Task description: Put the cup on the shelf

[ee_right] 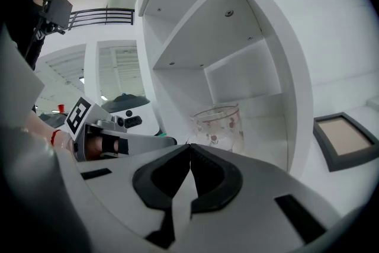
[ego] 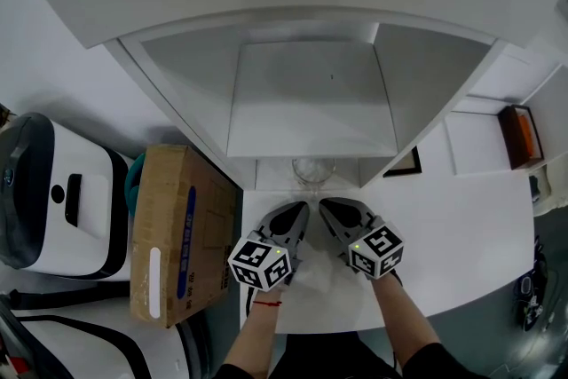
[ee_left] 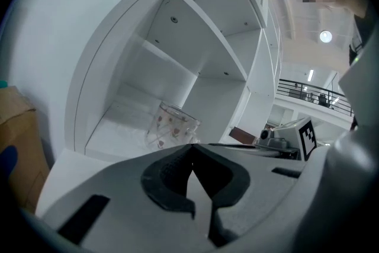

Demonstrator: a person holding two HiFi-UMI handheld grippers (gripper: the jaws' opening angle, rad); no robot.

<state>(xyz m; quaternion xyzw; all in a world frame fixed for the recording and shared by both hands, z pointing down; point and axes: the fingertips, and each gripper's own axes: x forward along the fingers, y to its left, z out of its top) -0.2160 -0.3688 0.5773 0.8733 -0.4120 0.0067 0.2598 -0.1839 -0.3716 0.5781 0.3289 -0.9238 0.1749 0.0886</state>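
Right now I am looking down on the left claw [ego: 300,209] and the right claw [ego: 327,208], lying side by side over the white worktop [ego: 461,217], both pointing at the shelf [ego: 311,102].

- Left claw: in its own view the jaws are pressing tip to tip, clenched on nothing.
- Right claw: the same in its own view, tips meeting with nothing between them.
- Cup [ego: 312,170]: clear glass with small red motifs. It is standing upright on the lowest board of the shelf, in the middle compartment, just ahead of both claws and apart from them. The left gripper view is showing it [ee_left: 172,126] beyond the closed tips, and the right gripper view is showing it [ee_right: 218,124] likewise.
- Shelf: white with a curved front, and its upper boards are showing bare in both gripper views.

Writing and labels:
- Each claw's cube is carrying black-and-white square markers, with no words on them.
- The cardboard box [ego: 182,231] left of the worktop is carrying a blue strip with print and a white sticker. Both are too small for me to read.
- I am finding no brand name that I can read anywhere.

Surroundings:
- A dark picture frame [ego: 404,164] is lying on the worktop right of the shelf foot.
- A white machine with a dark top [ego: 62,200] is standing beyond the box, at the far left.
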